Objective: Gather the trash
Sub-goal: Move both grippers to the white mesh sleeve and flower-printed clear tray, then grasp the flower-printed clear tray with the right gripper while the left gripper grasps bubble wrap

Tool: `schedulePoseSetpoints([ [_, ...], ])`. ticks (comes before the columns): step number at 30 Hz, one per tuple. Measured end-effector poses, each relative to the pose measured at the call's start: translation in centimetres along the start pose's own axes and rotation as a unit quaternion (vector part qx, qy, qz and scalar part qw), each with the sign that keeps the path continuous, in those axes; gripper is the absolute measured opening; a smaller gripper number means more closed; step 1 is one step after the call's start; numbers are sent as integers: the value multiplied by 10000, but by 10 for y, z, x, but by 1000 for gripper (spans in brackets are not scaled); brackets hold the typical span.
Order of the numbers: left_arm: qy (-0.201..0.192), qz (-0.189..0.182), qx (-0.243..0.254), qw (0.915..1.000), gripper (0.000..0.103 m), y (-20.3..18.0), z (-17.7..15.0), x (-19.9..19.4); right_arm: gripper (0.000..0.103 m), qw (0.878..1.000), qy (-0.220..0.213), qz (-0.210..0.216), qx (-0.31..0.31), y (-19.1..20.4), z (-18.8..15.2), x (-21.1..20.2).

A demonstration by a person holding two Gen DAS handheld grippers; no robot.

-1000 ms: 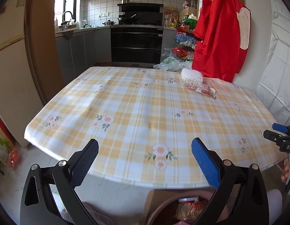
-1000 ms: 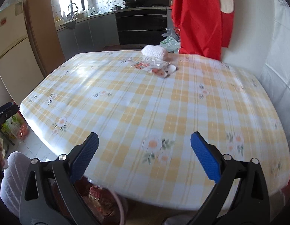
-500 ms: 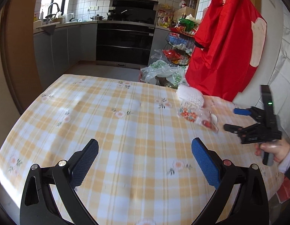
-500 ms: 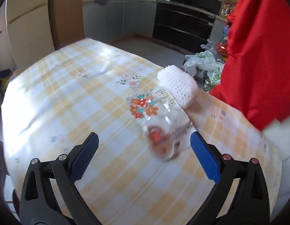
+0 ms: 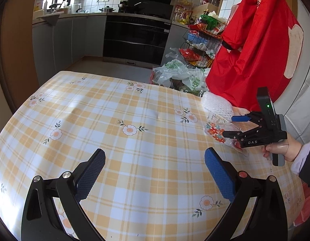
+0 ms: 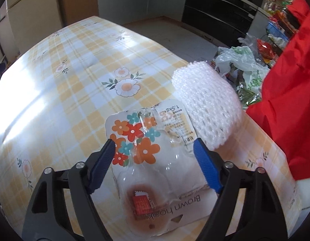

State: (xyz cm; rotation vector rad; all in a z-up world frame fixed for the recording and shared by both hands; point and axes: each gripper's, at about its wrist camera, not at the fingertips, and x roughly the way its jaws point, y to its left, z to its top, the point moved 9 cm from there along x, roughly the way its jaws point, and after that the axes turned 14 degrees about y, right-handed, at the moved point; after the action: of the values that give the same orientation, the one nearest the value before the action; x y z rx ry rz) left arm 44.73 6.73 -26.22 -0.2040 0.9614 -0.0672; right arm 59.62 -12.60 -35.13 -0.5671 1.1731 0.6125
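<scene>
The right gripper (image 6: 155,156) points steeply down over a clear plastic blister pack (image 6: 155,150), its blue-padded jaws closing with the pack between them, the pads not yet pressing on it as far as the wrist view shows. The pack, printed with orange, red and teal flowers and backed by a card reading "Brown hook", lies flat near the far right edge of the table (image 6: 54,100), which is covered in a yellow-and-white checked cloth with daisies. Touching the pack's far end is a white foam net sleeve (image 6: 207,104), also at that edge. In the left wrist view a hand (image 5: 283,148) holds the right gripper's handle over the pack (image 5: 215,130) and the sleeve (image 5: 217,105). The left gripper (image 5: 155,166) hangs above the middle of the table with its jaws wide and nothing between them. Beyond the table's far edge, plastic bags (image 5: 179,74) sit on the floor beside a hanging red garment (image 5: 251,46).
</scene>
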Motion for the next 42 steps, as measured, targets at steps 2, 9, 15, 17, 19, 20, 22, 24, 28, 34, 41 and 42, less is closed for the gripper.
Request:
schedulePoseSetpoints([
  [2,-15,-12,44,10000,97,-1,2,2,78,9998,89,116,-95,2,3,4],
  [9,11,-34,22,10000,97,-2,2,4,78,9988,366,40,-324,4,2,19],
  [15,40,-49,79,9999,97,-7,3,4,61,9991,309,210,-194,4,-2,18],
  [17,48,-94,115,9999,97,-11,5,5,60,9993,231,185,-221,8,-8,12],
  [19,51,-121,206,9997,97,-16,8,6,60,9992,179,153,-323,14,-15,7],
  [20,60,-138,267,9995,97,-20,10,7,60,9992,128,109,-354,18,-20,2],
  [22,138,-263,402,9988,97,-33,16,15,60,9995,54,219,-239,21,-32,-6],
  [24,265,-449,456,9976,97,-46,23,25,60,9996,-25,288,-52,19,-43,-14],
  [28,490,-646,804,9935,97,-87,47,65,60,9974,-189,402,575,0,-76,-35],
  [34,568,-934,1337,9850,97,-162,85,137,60,9872,-377,381,1505,-43,-138,-68],
  [41,450,-487,1117,9915,97,-210,128,194,60,9751,-556,195,2137,-80,-196,-104],
  [42,464,-314,1008,9933,97,-208,132,199,60,9738,-581,185,2191,-82,-203,-107],
])
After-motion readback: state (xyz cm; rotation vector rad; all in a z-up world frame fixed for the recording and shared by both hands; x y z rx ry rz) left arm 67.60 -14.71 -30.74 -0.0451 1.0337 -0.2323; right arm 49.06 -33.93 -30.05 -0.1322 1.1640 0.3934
